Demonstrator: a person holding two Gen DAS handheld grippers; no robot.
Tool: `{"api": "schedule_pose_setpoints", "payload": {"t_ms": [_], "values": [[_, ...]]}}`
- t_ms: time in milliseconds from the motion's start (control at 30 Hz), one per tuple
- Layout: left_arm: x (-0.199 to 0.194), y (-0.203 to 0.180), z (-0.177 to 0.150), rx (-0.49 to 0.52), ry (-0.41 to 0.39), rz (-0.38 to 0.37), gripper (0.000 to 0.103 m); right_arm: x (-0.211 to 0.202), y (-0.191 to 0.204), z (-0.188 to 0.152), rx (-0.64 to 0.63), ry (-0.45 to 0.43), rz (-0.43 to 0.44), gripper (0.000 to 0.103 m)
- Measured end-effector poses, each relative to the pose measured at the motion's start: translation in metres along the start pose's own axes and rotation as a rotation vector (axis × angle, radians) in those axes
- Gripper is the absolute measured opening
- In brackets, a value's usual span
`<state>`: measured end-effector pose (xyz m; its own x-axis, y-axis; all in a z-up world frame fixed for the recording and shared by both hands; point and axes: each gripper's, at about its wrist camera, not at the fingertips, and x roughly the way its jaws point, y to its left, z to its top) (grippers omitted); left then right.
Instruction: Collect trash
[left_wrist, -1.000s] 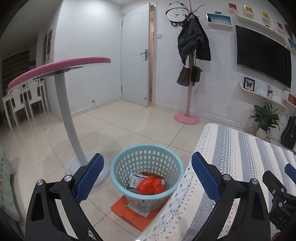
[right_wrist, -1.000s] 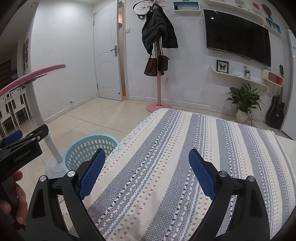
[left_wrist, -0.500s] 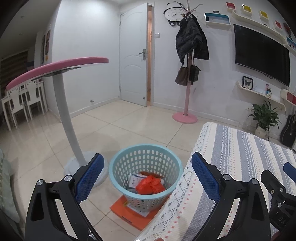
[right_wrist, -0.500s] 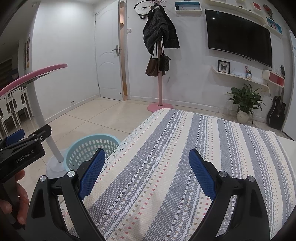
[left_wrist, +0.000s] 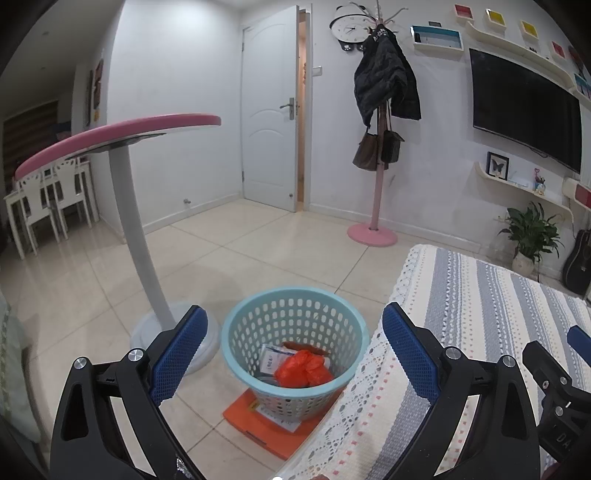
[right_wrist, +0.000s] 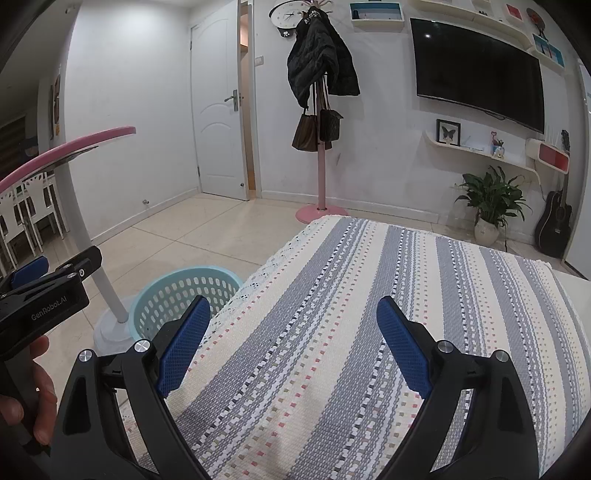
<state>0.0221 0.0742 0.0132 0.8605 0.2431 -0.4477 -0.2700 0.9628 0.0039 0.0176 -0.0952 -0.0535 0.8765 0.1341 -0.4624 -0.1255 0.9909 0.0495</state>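
1. The left gripper hangs with its blue fingers spread wide and nothing between them, low in its frame, above the pale blue basket.
2. The basket stands on the floor at lower centre, beside the cloth-covered table, and holds an orange bag and some paper wrappers.
3. The right gripper is likewise wide open and empty, over the striped tablecloth, which shows no trash.
4. Risk, as I judge it: the basket sits on an orange folder; a nudge could slide or tip it.
5. A low finger could snag the cloth's lace edge and drag it.
6. The grippers are near each other and could collide.
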Motion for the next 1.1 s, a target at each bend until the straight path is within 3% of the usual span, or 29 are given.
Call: {"api": "schedule_pose_setpoints", "payload": {"t_ms": [433, 1100], "values": [[0.005, 0.005, 0.0, -0.008, 0.041, 0.063, 0.094, 0.005, 0.002, -0.003, -0.005, 0.021, 0.011, 0.087], [0.011, 0.01, -0.001, -0.029, 0.089, 0.033, 0.095, 0.008, 0.003, -0.005, -0.002, 0.03, 0.016, 0.087]]}}
